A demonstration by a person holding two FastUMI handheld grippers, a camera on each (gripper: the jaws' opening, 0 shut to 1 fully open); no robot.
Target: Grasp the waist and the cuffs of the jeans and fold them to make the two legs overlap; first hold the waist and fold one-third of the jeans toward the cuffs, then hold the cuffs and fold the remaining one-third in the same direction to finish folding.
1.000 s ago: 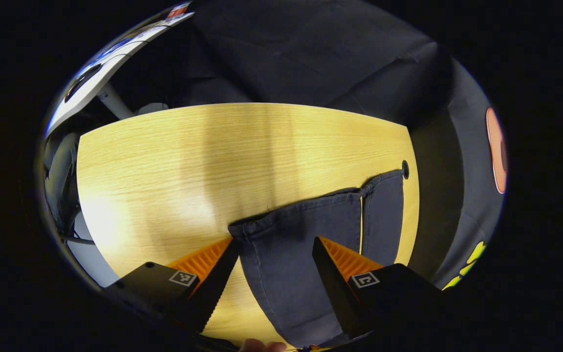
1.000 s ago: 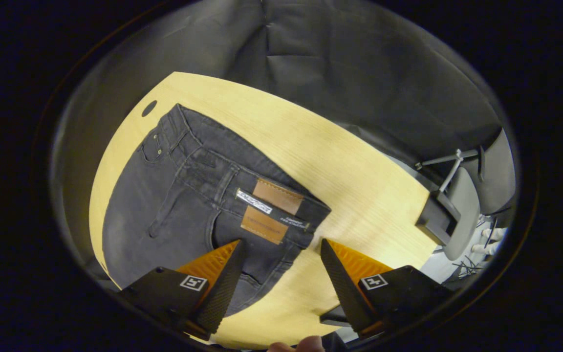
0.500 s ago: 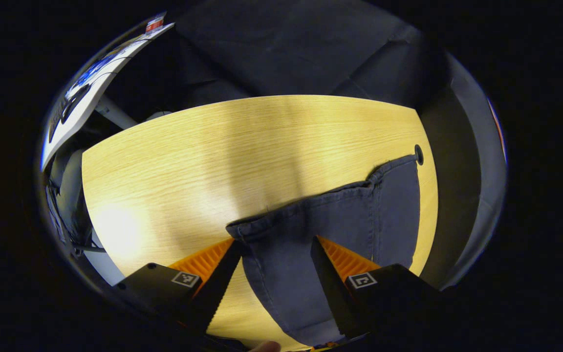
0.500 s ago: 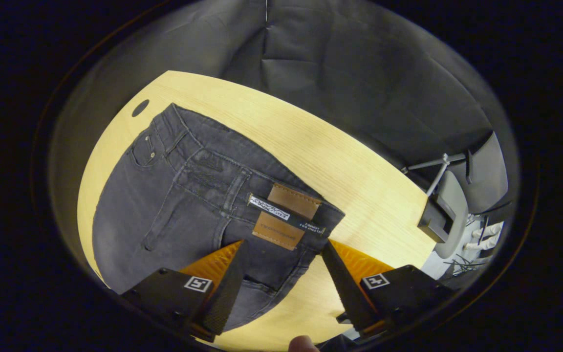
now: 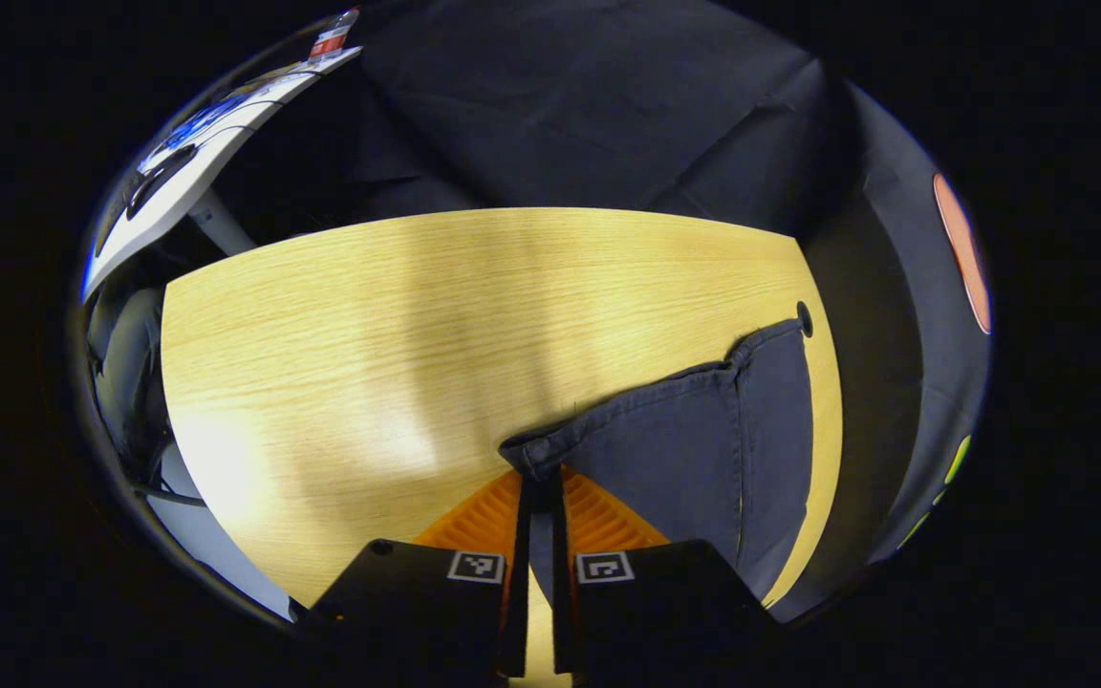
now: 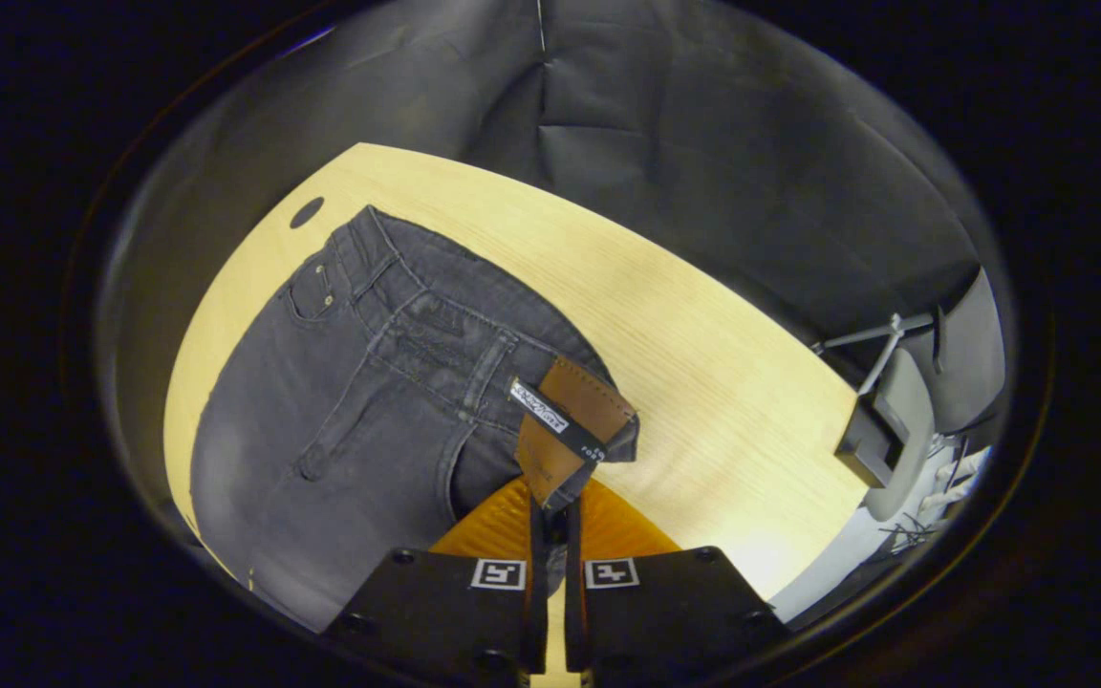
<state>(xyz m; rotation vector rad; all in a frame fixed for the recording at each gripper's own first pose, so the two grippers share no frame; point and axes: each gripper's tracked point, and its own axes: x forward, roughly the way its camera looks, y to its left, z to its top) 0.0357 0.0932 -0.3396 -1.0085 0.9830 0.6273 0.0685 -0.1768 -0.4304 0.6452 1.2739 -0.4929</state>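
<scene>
- My main worry is the bite on the near cuff (image 5: 536,449): the left gripper (image 5: 541,492) has only the hem corner of that leg, so I judge that a quick lift could let the denim slip out and drop the leg short of the other one.
- The same risk sits at the waist, where the right gripper (image 6: 555,506) pinches the waistband (image 6: 474,358) just below the brown leather patch (image 6: 574,416), which is already buckled upward. Thick seams there could keep the fingers from seating fully.
- If my two hands travel at different speeds, I expect the jeans (image 6: 359,401) to twist, and the legs would then overlap crookedly.
- The far leg (image 5: 775,430) lies close to the table edge near the cable hole (image 5: 803,318); dragging rather than lifting could pull cloth over that edge.
- Left gripper: fingers brought together with only a thin slot between them, clamped on the near cuff's corner, cloth bunched right at the tips.
- Right gripper: fingers likewise nearly closed, gripping the near end of the waistband.
- The jeans lie flat on the wooden table (image 5: 369,315), waist at my right hand, cuffs at my left, both legs side by side and not yet overlapped.
</scene>
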